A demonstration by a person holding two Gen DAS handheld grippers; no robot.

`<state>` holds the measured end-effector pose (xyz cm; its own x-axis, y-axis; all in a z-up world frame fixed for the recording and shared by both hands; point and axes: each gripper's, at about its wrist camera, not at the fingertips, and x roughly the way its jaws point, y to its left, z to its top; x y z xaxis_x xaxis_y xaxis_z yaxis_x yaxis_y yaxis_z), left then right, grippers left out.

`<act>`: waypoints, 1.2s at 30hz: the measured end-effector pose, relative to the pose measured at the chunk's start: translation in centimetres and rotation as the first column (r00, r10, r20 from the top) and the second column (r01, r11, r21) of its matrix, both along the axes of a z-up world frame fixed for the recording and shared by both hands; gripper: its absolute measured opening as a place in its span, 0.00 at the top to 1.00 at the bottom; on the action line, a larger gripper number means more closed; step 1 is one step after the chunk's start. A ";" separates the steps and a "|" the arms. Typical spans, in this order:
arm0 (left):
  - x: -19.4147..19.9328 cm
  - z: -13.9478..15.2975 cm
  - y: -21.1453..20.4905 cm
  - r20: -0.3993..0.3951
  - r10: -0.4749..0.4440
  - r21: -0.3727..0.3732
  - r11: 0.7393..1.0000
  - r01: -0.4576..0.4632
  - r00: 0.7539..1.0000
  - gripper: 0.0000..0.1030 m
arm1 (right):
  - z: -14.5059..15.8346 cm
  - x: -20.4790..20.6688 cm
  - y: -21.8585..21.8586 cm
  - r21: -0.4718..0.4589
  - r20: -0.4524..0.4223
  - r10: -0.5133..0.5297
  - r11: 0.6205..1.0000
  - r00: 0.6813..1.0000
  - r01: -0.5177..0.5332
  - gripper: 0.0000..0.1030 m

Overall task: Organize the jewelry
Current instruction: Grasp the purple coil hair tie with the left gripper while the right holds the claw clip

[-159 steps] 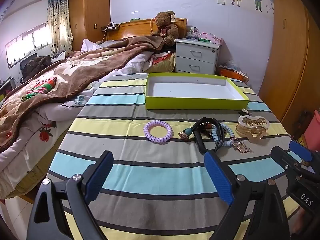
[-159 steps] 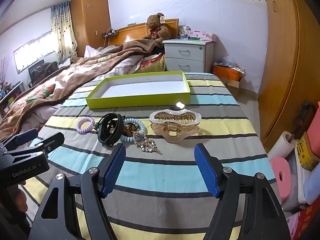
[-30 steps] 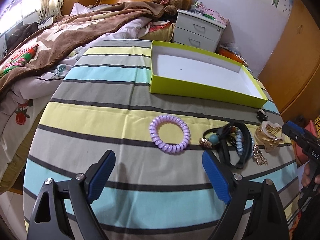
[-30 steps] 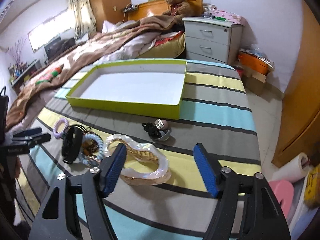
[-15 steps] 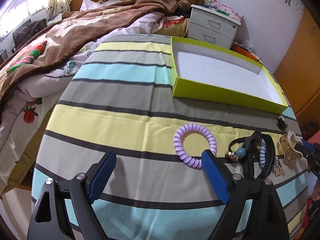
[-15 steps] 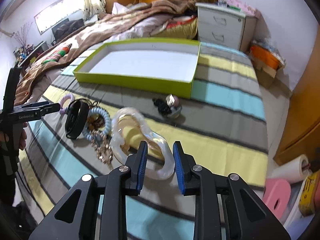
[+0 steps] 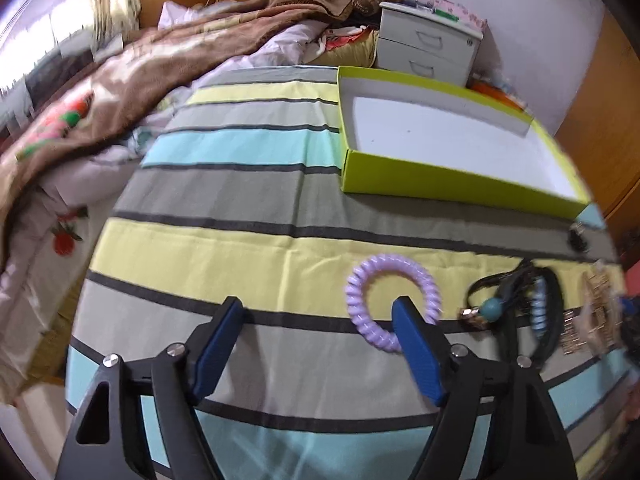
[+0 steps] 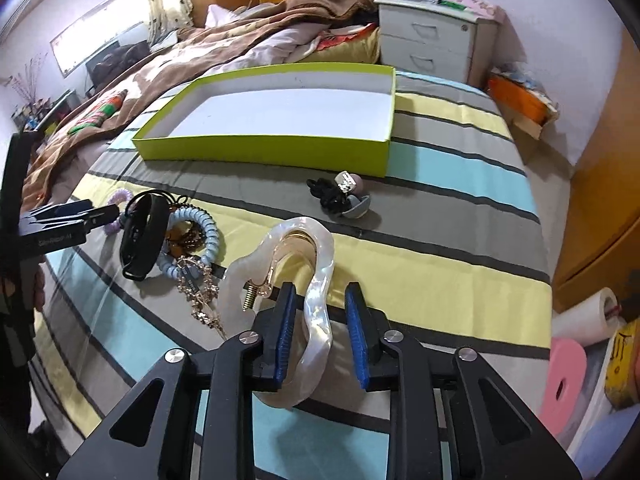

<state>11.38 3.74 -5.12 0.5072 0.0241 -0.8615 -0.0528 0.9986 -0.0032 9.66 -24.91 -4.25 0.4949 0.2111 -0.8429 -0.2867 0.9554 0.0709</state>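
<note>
A: Around the right gripper (image 8: 320,292)?

B: Jaws narrow, just been closing, with one arm of the pearly claw clip (image 8: 320,248) between them. Left pad against the clip, a small gap at the right pad, so not clamped. Just beside, on the left, a heap: black band (image 8: 142,236), blue spiral tie (image 8: 208,236) and a gold chain (image 8: 196,292). Farther up, apart from the clip, a black scrunchie with a bead (image 8: 340,196).

A: And the left gripper (image 7: 317,304)?

B: Wide apart, just been closing a little. Only striped cloth (image 7: 240,256) between the pads. Right finger (image 7: 416,344) in front of the purple spiral tie (image 7: 394,304); touching or not, cannot tell. Lies on the yellow stripe, left of the same heap.

A: Room for moving?

B: Bare cloth between the jewelry and the green box (image 7: 440,188). Stands open near the far edge, white inside. Left of the cloth, a brown blanket (image 7: 140,92), bunched up to the edge. Behind the box, a white nightstand (image 8: 432,40). Right edge drops to the floor, with a paper roll (image 8: 588,316) near.
</note>
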 end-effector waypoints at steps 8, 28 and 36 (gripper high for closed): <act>-0.4 0.2 -0.6 0.033 -0.012 0.007 1.000 0.012 0.999 0.42 | 0.0 -0.7 0.2 0.006 0.026 -0.042 0.999 0.999 0.041 0.86; -1.5 1.3 -0.1 0.105 -0.026 -0.081 0.996 0.034 0.994 0.90 | 1.1 -2.4 -0.7 0.076 0.090 -0.147 0.987 0.985 0.140 0.88; -1.8 2.6 -0.1 0.129 -0.033 -0.097 0.994 0.046 0.991 0.90 | 2.1 -2.8 -0.5 0.088 0.116 -0.152 0.986 0.982 0.142 0.88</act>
<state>9.57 3.68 -2.51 0.6113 -0.0807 -0.7873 -0.0058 0.9943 -0.1065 6.82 -25.38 -2.11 0.6234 0.1922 -0.7579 -0.1546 0.9805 0.1214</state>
